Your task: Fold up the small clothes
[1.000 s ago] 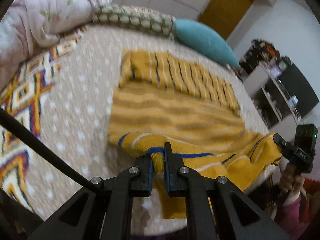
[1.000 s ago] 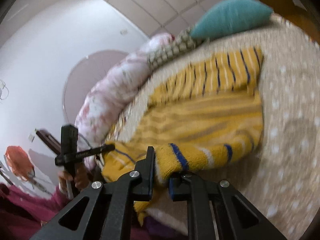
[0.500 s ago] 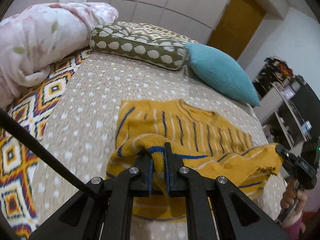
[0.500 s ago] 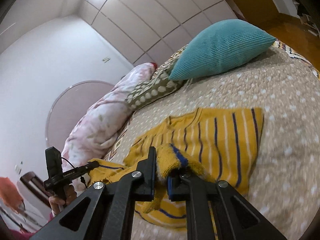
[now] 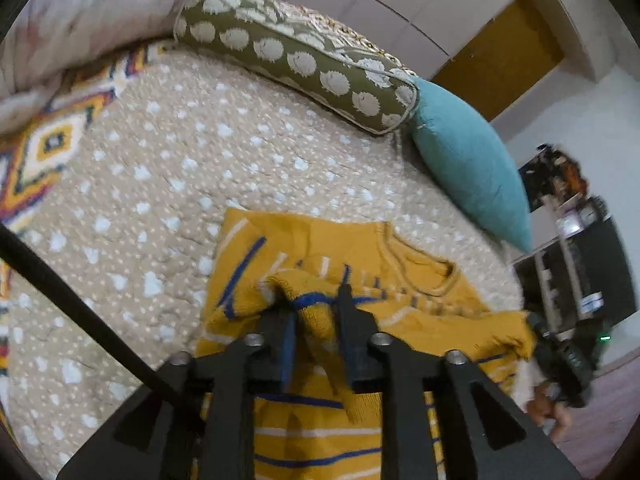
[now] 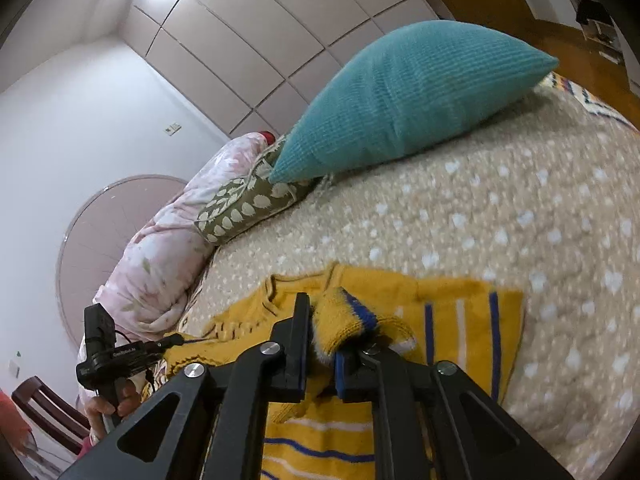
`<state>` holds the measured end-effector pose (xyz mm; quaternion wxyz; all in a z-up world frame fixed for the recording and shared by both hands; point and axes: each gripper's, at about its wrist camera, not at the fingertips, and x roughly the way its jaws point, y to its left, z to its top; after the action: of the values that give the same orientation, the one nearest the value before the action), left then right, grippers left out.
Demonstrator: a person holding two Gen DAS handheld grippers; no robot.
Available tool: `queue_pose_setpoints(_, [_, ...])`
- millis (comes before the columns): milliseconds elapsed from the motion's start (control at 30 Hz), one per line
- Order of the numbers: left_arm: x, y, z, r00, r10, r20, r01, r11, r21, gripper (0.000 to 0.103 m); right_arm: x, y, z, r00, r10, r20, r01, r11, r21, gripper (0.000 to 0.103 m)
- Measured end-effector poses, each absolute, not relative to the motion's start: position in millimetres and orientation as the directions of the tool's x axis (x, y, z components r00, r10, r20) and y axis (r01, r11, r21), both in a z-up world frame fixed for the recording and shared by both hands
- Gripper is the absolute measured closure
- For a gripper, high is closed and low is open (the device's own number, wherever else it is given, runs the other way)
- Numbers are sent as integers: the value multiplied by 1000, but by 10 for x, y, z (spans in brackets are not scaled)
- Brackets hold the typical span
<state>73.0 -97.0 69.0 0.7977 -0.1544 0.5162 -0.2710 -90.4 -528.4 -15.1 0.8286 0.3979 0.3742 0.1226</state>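
A yellow knit sweater [image 5: 400, 264] with blue and white stripes lies on the bed, its lower hem folded up to just short of the neckline. My left gripper [image 5: 315, 308] is low over the fold's left corner. Its jaws are opening, and the hem sits loosely between them. My right gripper [image 6: 324, 332] is at the other hem corner of the sweater [image 6: 452, 320], jaws also opening, with the striped edge draped over one finger. Each wrist view shows the other gripper at the fold's far end: right gripper [image 5: 534, 322], left gripper [image 6: 174, 342].
The beige dotted bedspread [image 5: 160, 200] stretches beyond the sweater. A green patterned bolster [image 5: 304, 60], a teal cushion [image 5: 468, 168] and a pink floral duvet [image 5: 80, 12] line the head of the bed. Shelves [image 5: 572, 240] stand past the bed's right edge; a chair [image 6: 44, 412] stands on the left.
Both grippers carried the hem forward over the sweater toward the neckline and came down. Their jaws, shut on the hem before, have parted.
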Motion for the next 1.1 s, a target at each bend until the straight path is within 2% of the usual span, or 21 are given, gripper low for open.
queue_pose_setpoints(33, [731, -944, 694, 307, -608, -732, 270, 793, -546, 50, -874, -5300, -175, 665, 512, -544, 118, 648, 753, 53])
queue_pose_setpoints(67, [721, -909, 710, 305, -619, -723, 268, 785, -559, 38, -877, -5327, -212, 648, 519, -558, 147, 633, 760, 42])
queue_pose_setpoints(100, [690, -836, 767, 341, -617, -710, 266, 787, -556, 23, -912, -5354, -235, 644, 521, -560, 167, 619, 768, 36])
queue_pose_setpoints(133, [672, -785, 811, 372, -609, -701, 268, 793, -547, 20, -985, -5413, -247, 652, 515, -557, 187, 602, 776, 36])
queue_pose_setpoints(200, [644, -690, 901, 404, -598, -692, 282, 801, -528, 19, -1130, -5502, -200, 674, 497, -546, 182, 606, 775, 37])
queue_pose_setpoints(233, [635, -674, 913, 396, -605, -691, 291, 796, -531, 19, -1197, -5524, -158, 681, 484, -549, 178, 618, 766, 46])
queue_pose_setpoints(300, [587, -679, 923, 391, -608, -692, 311, 794, -522, 19, -1298, -5474, -25, 689, 485, -539, 117, 659, 743, 55])
queue_pose_setpoints(367, [529, -717, 896, 391, -589, -707, 328, 807, -491, 19, -1303, -5274, 97, 660, 496, -564, 39, 727, 685, 57])
queue_pose_setpoints(467, [442, -807, 765, 343, -586, -734, 354, 804, -477, 19, -1184, -4896, 118, 597, 506, -622, -56, 800, 597, 57])
queue_pose_setpoints(533, [373, -837, 684, 319, -592, -740, 363, 798, -481, 19, -995, -4704, 21, 568, 437, -697, -56, 866, 497, 57])
queue_pose_setpoints(600, [278, -819, 664, 325, -582, -745, 385, 801, -458, 19, -848, -4662, -65, 572, 374, -730, -28, 899, 438, 57])
queue_pose_setpoints(733, [167, -828, 698, 340, -556, -758, 438, 807, -395, 19, -495, -4898, -213, 635, 336, -696, 89, 863, 497, 57])
queue_pose_setpoints(867, [79, -1039, 666, 284, -538, -793, 521, 782, -343, 19, -193, -4939, -584, 539, 294, -789, 202, 864, 460, 57])
queue_pose_setpoints(967, [133, -1251, 535, 292, -447, -846, 538, 808, -241, 19, -301, -4944, -532, 559, 303, -772, 193, 858, 476, 57])
queue_pose_setpoints(1100, [446, -1392, 409, 303, -371, -878, 508, 842, -180, 19, -633, -4940, -218, 613, 316, -724, 116, 871, 478, 44])
